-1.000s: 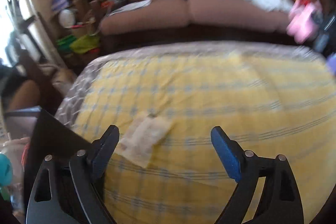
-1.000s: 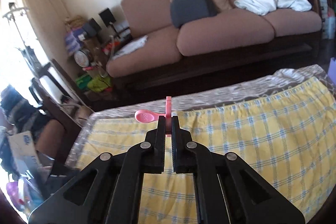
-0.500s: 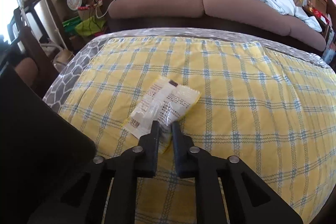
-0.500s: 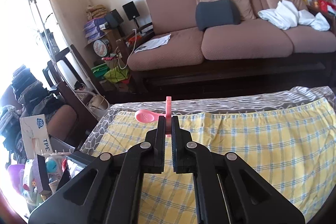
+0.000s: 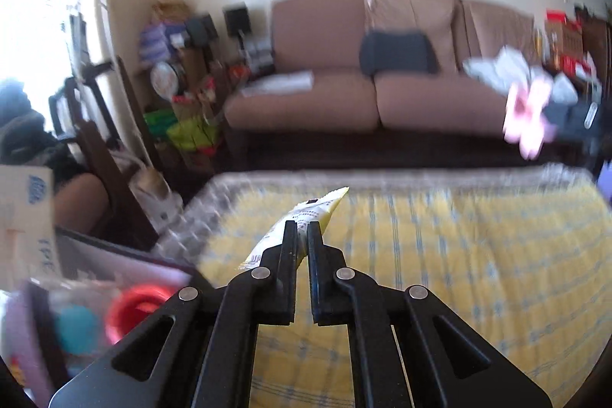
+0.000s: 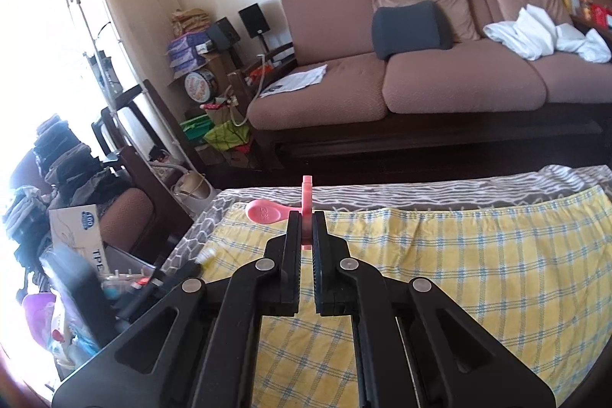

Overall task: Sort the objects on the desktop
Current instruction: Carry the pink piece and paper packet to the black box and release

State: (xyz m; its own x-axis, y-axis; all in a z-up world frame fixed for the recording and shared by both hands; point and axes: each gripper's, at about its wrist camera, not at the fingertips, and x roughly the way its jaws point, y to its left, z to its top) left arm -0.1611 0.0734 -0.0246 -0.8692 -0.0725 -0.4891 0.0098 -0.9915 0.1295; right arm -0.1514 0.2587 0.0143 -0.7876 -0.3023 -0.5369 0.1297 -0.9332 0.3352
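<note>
Crinkled yellow-and-white plastic, a small printed snack packet [image 5: 306, 217], is pinched edge-on in the left tongs [image 5: 302, 230], whose jaws have just been closing and now sit nearly together with only the film between them; the packet sticks up and forward, clear of the yellow checked cloth [image 5: 440, 255] that covers the counter. In the right wrist view the right tongs [image 6: 306, 222] are clamped tight on a pink plastic clip-like piece with a rounded spoon-shaped tab [image 6: 304, 209], also held above the cloth near its far edge. Both tongs are loaded, so the step in hand looks like carrying picked items to wherever they are sorted. Beside the counter's left edge stands a dark-walled bin [image 6: 82, 297] with a clutter of small things in it, among them a red ring-shaped object [image 5: 134, 306] and a teal one [image 5: 76, 327], both blurred. That bin seems the likely destination, though I cannot tell which section suits which item. The next move calls for swinging the packet left over the bin wall and lowering before opening, since the thin film is held only by one edge and could slip or flutter aside. A brown sofa [image 6: 401, 75] stands beyond.
</note>
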